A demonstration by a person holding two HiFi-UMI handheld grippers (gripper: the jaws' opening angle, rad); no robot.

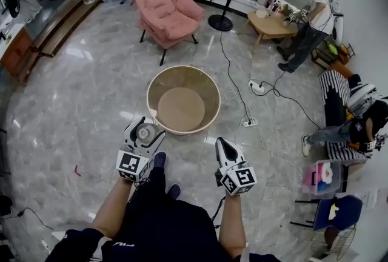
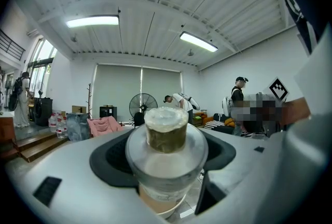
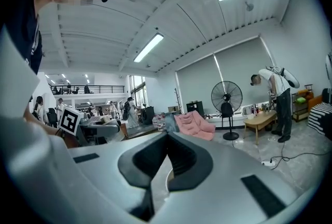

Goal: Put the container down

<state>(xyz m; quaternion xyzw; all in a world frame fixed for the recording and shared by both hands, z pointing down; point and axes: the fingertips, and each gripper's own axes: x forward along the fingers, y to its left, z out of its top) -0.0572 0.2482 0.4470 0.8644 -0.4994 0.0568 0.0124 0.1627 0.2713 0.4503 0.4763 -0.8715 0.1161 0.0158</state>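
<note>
Left gripper [image 1: 147, 128]: lower left of centre in the head view. Your jaws are clamped on the container [image 2: 166, 140], one on each side of its wide clear body.
Container place: you hold it in the air above the pale stone floor [image 1: 91, 103], just short of the near rim of the round tub [image 1: 159, 86] at mid-frame. It is not yet set down.
Handling: it looks small, light and stiff. The smooth clear wall may slip, and I can't tell glass from plastic, so lower it gently. Grip the broad body, not the narrow brownish top.
Right gripper [image 1: 221, 144]: lower right of centre, jaws together with nothing between them.
Writing: none legible on the container. You'll see only square black-and-white markers on the grippers' cubes.
</note>
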